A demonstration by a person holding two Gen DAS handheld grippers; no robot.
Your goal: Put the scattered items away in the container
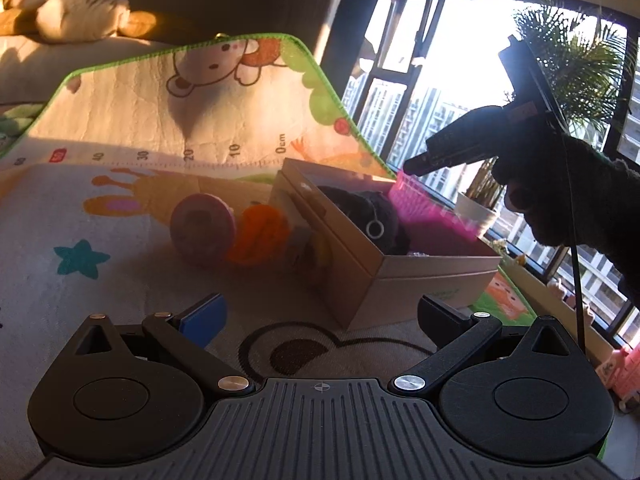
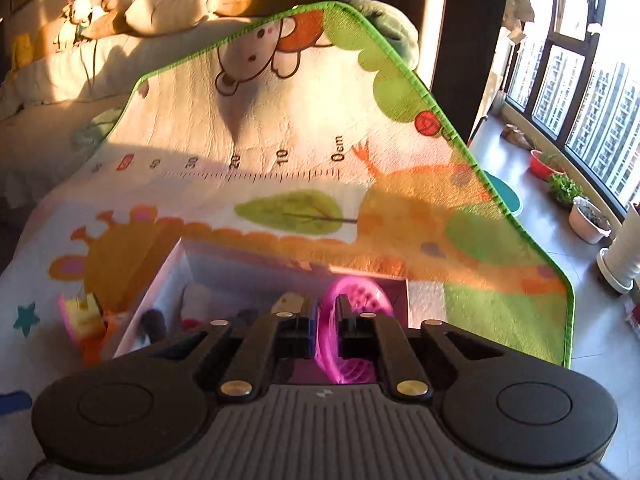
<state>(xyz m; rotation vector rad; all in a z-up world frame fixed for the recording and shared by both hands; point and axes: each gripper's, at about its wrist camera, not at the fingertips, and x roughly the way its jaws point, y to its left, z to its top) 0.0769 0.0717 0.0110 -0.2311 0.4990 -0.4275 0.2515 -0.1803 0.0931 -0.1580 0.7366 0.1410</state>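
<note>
A cardboard box (image 1: 420,280) stands on the cartoon play mat (image 1: 140,120). A dark soft item (image 1: 368,216) lies inside it. My right gripper (image 2: 325,332) is shut on a pink perforated basket (image 2: 352,312) and holds it over the box (image 2: 160,280); in the left wrist view the pink basket (image 1: 424,208) hangs at the box's far rim under the right gripper (image 1: 416,166). My left gripper (image 1: 320,316) is open and empty, near the box's front corner. A pink round item (image 1: 200,228), an orange item (image 1: 260,236) and a yellow item (image 1: 320,248) lie left of the box.
Plush toys (image 2: 160,4) lie on the bed behind the mat. Potted plants (image 2: 588,220) stand on the sill by the window at right. The mat's green edge (image 2: 480,160) drops to the grey floor (image 2: 540,184).
</note>
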